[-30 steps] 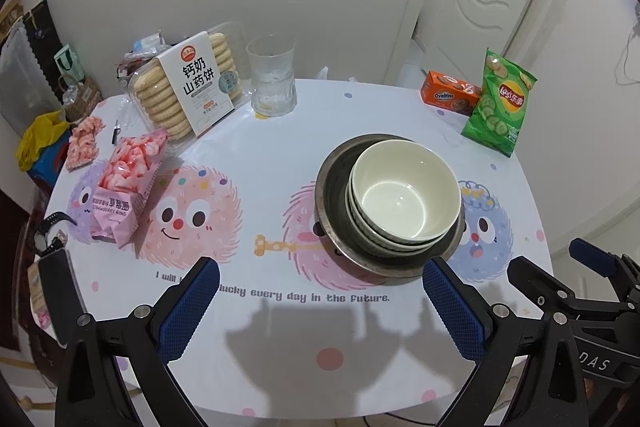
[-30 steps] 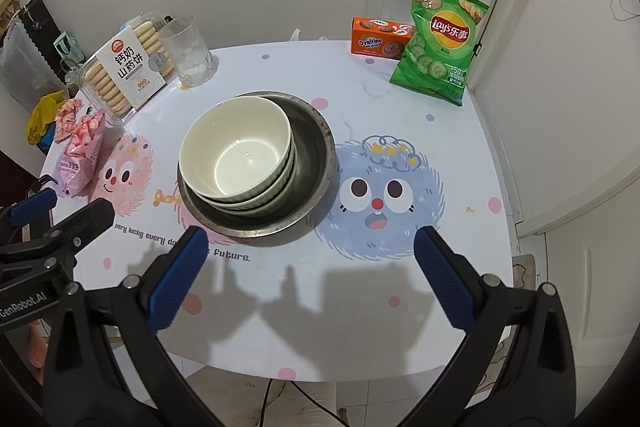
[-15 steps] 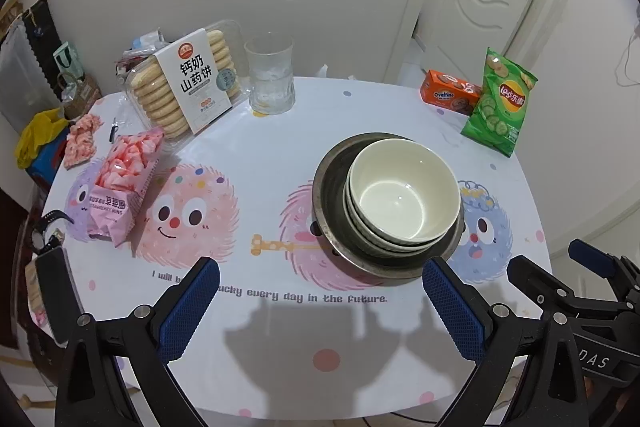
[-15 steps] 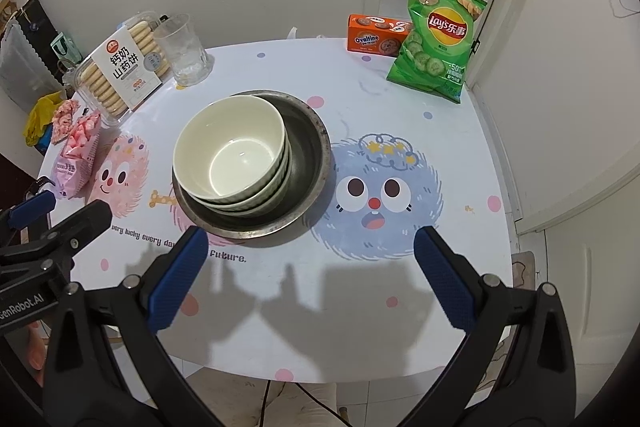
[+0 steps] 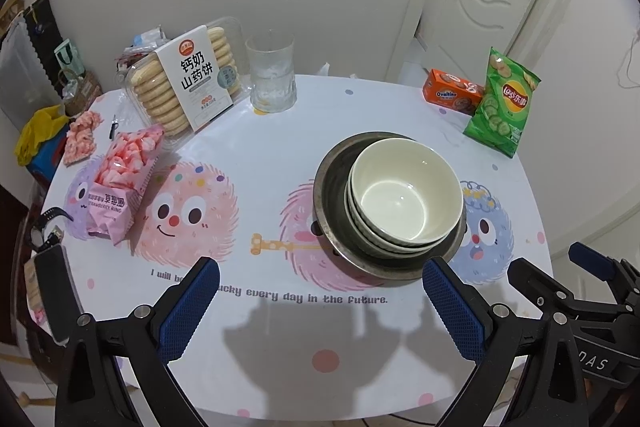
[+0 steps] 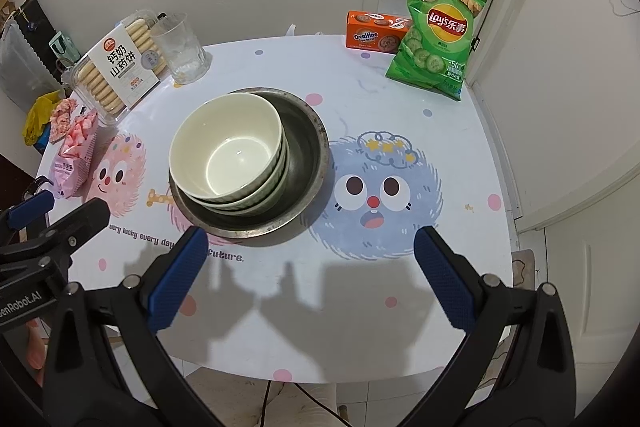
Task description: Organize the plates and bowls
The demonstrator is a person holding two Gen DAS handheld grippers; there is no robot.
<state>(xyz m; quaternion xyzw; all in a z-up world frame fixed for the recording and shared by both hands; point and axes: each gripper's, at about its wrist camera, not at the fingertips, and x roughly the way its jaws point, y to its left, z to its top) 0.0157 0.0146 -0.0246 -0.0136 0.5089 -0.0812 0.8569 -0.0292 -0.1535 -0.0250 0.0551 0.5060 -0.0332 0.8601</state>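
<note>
Hidden or unclear: the lower bowls in the stack show only as rims beneath the top one, so I cannot count them with certainty. The near edge of the tabletop [image 5: 280,367] is partly covered by my own black frames and their shadows. Items at the far left edge are small and distorted by the lens.

Left gripper [image 5: 316,303]: jaws spread wide, holding nothing, above the near part of the tabletop. Right gripper [image 6: 310,275]: jaws likewise wide apart and empty.

The stack of cream bowls [image 5: 404,195] sits inside a metal basin [image 5: 332,187], pushed against its near left side as the right wrist camera shows it. From the left gripper the basin lies just beyond and toward my right fingertip [image 5: 452,311], not between the jaws. From the right gripper it lies just beyond my left fingertip [image 6: 178,279].

Surroundings: a glass [image 5: 272,71] and a biscuit tray [image 5: 188,87] at the far left, a pink snack bag [image 5: 120,183] nearer on the left; an orange Ovaltine box [image 6: 376,35] and a green crisp bag [image 6: 436,35] at the far right. All stand well apart from the basin.
</note>
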